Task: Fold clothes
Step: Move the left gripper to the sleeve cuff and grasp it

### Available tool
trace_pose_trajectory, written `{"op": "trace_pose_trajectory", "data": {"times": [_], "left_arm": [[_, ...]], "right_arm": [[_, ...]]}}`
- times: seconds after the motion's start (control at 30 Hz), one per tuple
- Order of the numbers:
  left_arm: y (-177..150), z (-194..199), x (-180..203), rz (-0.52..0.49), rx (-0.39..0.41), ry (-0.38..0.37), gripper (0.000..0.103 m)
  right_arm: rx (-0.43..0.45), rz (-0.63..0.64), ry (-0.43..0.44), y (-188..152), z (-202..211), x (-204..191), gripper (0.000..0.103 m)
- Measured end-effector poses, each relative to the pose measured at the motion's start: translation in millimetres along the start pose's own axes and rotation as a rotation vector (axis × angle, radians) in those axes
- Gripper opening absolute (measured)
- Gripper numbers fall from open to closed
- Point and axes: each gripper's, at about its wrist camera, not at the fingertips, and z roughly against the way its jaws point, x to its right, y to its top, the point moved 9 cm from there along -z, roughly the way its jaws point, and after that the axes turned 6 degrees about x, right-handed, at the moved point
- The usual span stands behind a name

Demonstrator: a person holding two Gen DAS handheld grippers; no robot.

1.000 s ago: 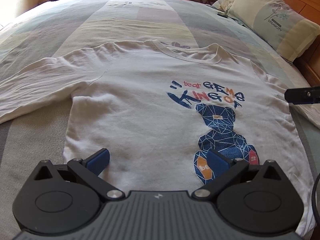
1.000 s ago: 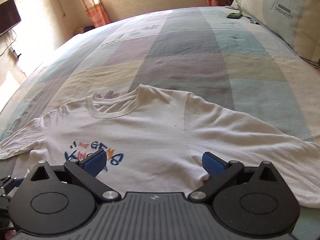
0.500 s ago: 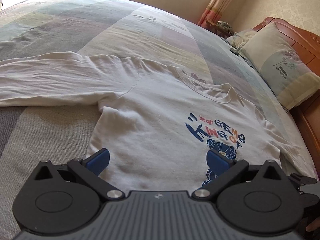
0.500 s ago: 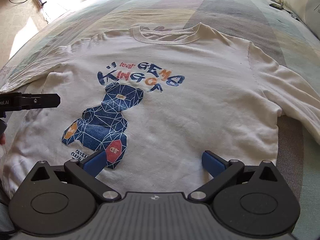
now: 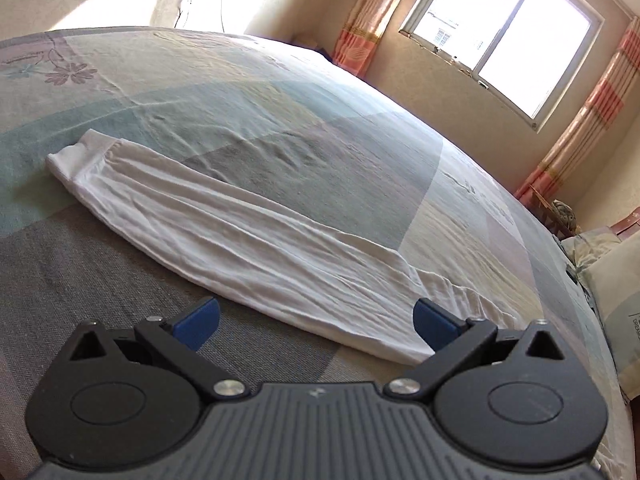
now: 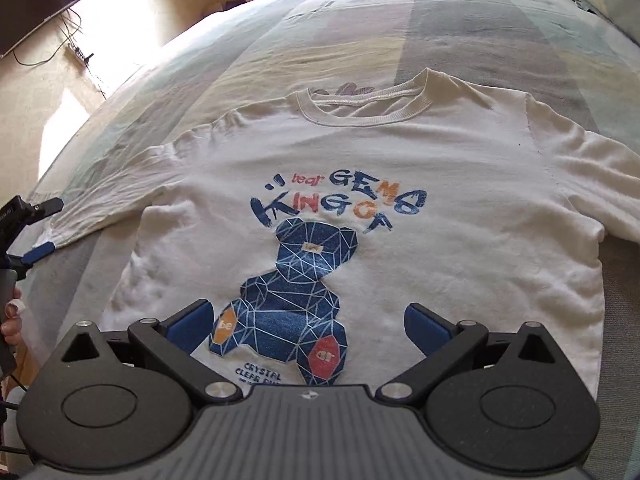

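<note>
One white long-sleeved cotton shirt (image 6: 400, 240) with a blue bear print lies flat on the patchwork bed (image 5: 280, 120). Two grippers, left (image 5: 316, 320) and right (image 6: 306, 324), gape wide, seemingly touching nothing.

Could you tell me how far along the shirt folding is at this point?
Done: the white shirt lies spread flat, print up, on the bed. In hand: nothing is gripped; the left gripper is open, facing the outstretched sleeve, and the right gripper is open over the bear print. Left: every fold, since both sleeves and the body are unfolded.
</note>
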Motion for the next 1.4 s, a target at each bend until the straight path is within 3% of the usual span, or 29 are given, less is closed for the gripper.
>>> {"op": "trace_pose_trajectory", "data": {"times": [0.17,0.33,0.47,0.63,0.87,1.0,1.13,1.4], "left_arm": [[8.7,-8.9,-29.8,0.005,-0.002,0.019,0.102],[16.6,-23.1,-56.3,0.024,-0.024,0.009,0.102],[20.6,-34.5,-72.4,0.029,-0.051,-0.006,0.102],[26.9,-46.1,-88.0,0.036,-0.07,-0.026,0.102],[32.4,-53.5,-96.5,0.03,-0.051,-0.066,0.102],[35.4,-59.4,-96.1,0.005,-0.032,-0.073,0.102],[35.5,-57.4,-97.7,0.046,-0.01,-0.077,0.102],[59.6,-87.3,-109.1,0.053,0.071,-0.077,0.102]], "right_arm": [[0.03,-0.05,0.088,10.6,-15.3,-34.5,0.103],[-0.016,-0.01,0.083,7.2,-42.3,-70.6,0.103],[-0.062,0.059,0.095,1.4,-63.9,-104.9,0.103],[-0.154,0.23,0.181,-10.0,-81.0,-159.1,0.103],[-0.173,0.375,0.249,-8.7,-87.0,-217.7,0.103],[-0.184,0.452,0.223,-4.2,-88.7,-231.4,0.103],[-0.189,0.527,0.189,-4.9,-89.8,-234.2,0.103],[-0.203,0.536,0.193,-8.5,-93.4,-233.9,0.103]]}}
